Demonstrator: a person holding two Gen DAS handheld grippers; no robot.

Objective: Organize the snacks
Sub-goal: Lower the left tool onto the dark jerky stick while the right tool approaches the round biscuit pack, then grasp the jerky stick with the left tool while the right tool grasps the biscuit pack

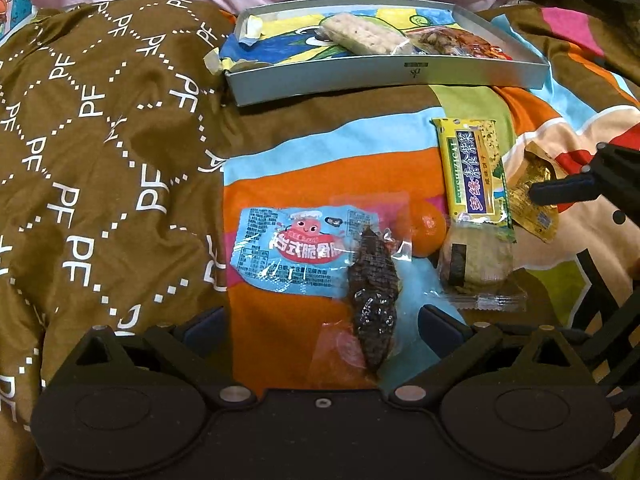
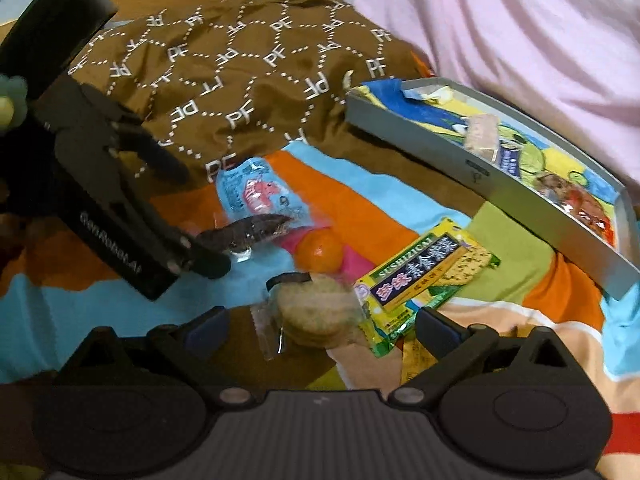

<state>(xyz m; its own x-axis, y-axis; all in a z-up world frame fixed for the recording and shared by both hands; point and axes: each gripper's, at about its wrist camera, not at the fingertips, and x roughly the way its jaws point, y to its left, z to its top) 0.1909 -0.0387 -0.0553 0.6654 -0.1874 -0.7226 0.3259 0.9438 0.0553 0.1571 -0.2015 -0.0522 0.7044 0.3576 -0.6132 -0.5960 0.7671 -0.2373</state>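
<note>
My left gripper (image 1: 322, 326) is open low over the bedspread, and a dark dried snack in clear wrap (image 1: 372, 300) lies between its fingers, overlapping a blue packet (image 1: 288, 252). Right of these sit a small orange (image 1: 426, 230), a clear pack of round crackers (image 1: 476, 260), a yellow-green cracker packet (image 1: 474, 172) and a gold packet (image 1: 532, 196). In the right wrist view my right gripper (image 2: 322, 328) is open around the round cracker pack (image 2: 316, 316), with the yellow-green packet (image 2: 424, 276) at its right finger. The left gripper (image 2: 192, 216) hovers by the dark snack (image 2: 248, 232).
A shallow grey tray (image 1: 400, 72) lies at the back, holding a pale rice bar (image 1: 360, 34) and a brownish packet (image 1: 452, 42). A brown patterned quilt (image 1: 100, 140) bunches up on the left. A person in pink sits behind the tray.
</note>
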